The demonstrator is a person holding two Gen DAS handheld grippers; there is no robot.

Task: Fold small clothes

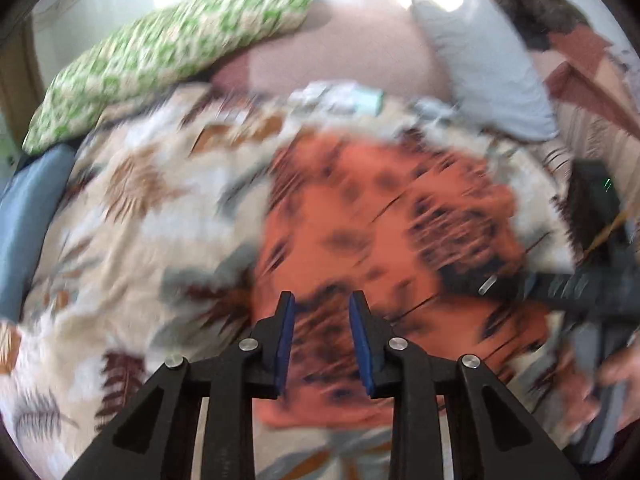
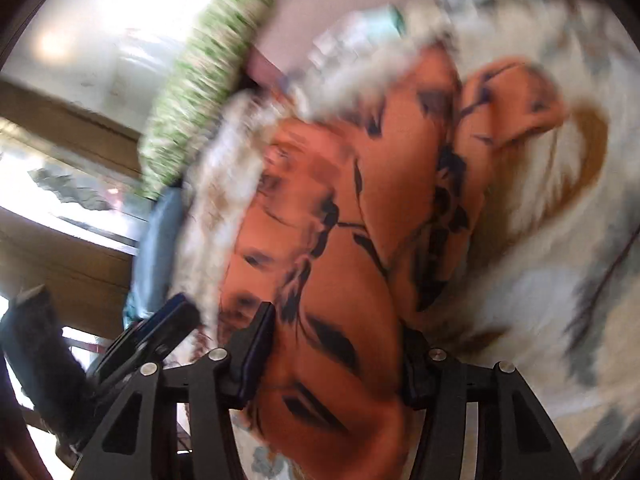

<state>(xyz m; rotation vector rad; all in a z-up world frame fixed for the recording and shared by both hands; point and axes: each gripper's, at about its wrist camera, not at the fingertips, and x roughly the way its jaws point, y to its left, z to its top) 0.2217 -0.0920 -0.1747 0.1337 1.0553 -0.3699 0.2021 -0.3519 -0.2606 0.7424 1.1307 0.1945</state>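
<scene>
An orange garment with dark leaf print [image 1: 372, 216] lies on a leaf-patterned bedspread [image 1: 140, 208]. Both views are motion-blurred. My left gripper [image 1: 322, 304] is open and empty, just above the garment's near edge. In the right wrist view the same garment [image 2: 352, 208] fills the middle and hangs over my right gripper [image 2: 340, 344]. Its jaws stand wide apart with cloth lying between them and hiding the right finger. The right gripper also shows at the right edge of the left wrist view [image 1: 592, 280], and the left gripper shows at the lower left of the right wrist view [image 2: 160, 332].
A green-and-white patterned pillow [image 1: 168, 52] lies at the far left of the bed, a blue cushion [image 1: 28, 216] at the left edge, a grey pillow [image 1: 488, 64] at the far right. Small folded light clothes [image 1: 340, 98] lie beyond the garment.
</scene>
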